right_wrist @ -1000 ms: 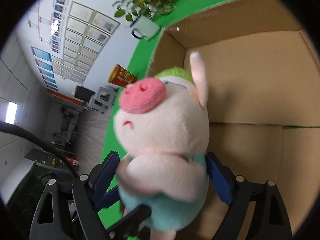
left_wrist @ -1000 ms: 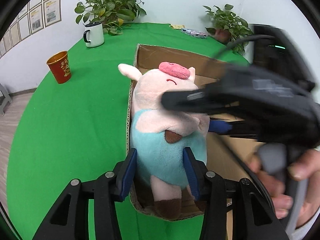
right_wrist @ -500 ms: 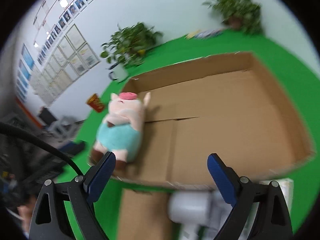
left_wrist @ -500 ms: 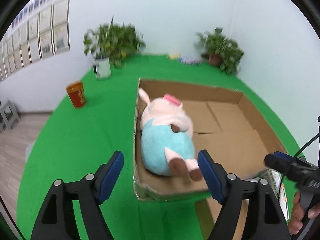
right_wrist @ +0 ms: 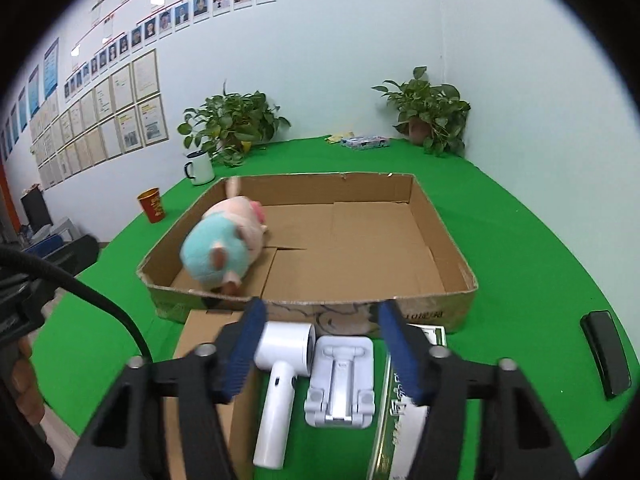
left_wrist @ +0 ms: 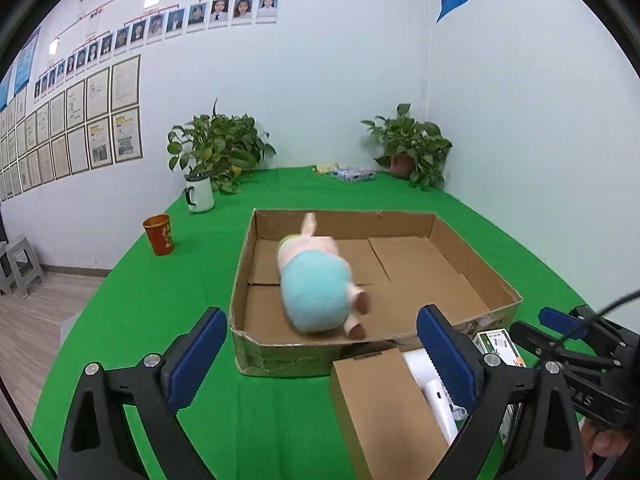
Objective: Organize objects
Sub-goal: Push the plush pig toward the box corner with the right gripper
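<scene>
A plush pig (left_wrist: 316, 284) in a teal outfit lies on its side in the left part of the open cardboard tray (left_wrist: 472, 268); it also shows in the right wrist view (right_wrist: 224, 244). My left gripper (left_wrist: 322, 354) is open and empty, pulled back in front of the tray. My right gripper (right_wrist: 322, 350) is open and empty above a white handheld device (right_wrist: 280, 380) and a white stand (right_wrist: 340, 380) on the green table. A small closed cardboard box (left_wrist: 384, 408) lies in front of the tray.
A red cup (left_wrist: 159, 234), a white mug (left_wrist: 199, 196) and two potted plants (left_wrist: 218, 148) stand at the back. A flat green-and-white box (left_wrist: 500, 346) lies right of the white device. A black object (right_wrist: 606, 352) lies at the right.
Both grippers let go of the pig and drew back and up from the tray. The pig dropped from upright to lying in the tray and rolled over.
</scene>
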The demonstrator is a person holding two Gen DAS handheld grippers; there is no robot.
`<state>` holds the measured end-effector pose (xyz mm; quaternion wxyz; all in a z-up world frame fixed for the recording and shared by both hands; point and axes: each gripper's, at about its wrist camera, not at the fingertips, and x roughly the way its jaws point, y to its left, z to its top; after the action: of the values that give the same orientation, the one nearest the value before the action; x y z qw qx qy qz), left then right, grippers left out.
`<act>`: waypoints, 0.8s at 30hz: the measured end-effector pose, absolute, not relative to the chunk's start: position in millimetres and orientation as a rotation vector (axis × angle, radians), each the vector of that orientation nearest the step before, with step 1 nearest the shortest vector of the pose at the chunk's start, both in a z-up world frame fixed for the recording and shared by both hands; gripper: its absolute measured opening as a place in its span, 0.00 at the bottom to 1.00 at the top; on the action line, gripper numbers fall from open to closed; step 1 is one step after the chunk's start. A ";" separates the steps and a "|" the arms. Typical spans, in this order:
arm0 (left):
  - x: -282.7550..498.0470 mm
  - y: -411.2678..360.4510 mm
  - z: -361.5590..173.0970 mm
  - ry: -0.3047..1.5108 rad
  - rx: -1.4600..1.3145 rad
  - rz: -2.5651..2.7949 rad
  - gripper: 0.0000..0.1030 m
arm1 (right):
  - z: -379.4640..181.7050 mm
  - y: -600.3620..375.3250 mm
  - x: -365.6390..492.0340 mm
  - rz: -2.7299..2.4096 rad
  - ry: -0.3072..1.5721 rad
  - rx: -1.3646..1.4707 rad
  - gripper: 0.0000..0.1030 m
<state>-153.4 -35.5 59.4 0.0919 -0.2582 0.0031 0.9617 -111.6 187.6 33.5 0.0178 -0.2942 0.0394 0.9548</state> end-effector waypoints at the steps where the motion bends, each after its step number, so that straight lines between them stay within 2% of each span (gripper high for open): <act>1: -155.3 -33.2 60.2 0.019 -0.777 2.857 0.94 | 34.1 188.7 -109.9 2.979 0.131 -0.917 0.53; 2: -157.8 -31.4 61.2 0.030 -0.790 2.857 0.94 | 35.0 191.7 -109.5 2.998 0.155 -0.918 0.55; 3: -161.0 -30.5 61.8 0.034 -0.809 2.856 0.94 | 34.7 193.5 -107.6 3.008 0.178 -0.928 0.68; 5: -166.0 -33.4 63.9 0.029 -0.838 2.848 0.94 | 35.9 197.9 -111.1 3.036 0.242 -0.948 0.80; 10: -183.2 -49.4 61.6 0.024 -0.888 2.857 0.94 | 41.6 190.2 -151.2 3.098 0.337 -1.086 0.80; 13: -191.4 -70.5 53.3 -0.057 -0.916 2.855 0.94 | 41.7 166.4 -196.2 3.128 0.314 -1.221 0.80; 17: -197.8 -101.5 38.0 -0.158 -0.935 2.866 0.94 | 25.6 127.9 -265.7 3.123 0.373 -1.454 0.80; 24: -208.6 -145.6 5.5 -0.261 -0.995 2.844 0.94 | -34.3 82.7 -352.2 2.917 0.173 -1.675 0.80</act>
<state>-208.6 -145.6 5.5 0.0585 -0.3284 -0.0862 0.9388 -352.2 82.7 -34.3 -0.1128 -0.4941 0.0511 0.8606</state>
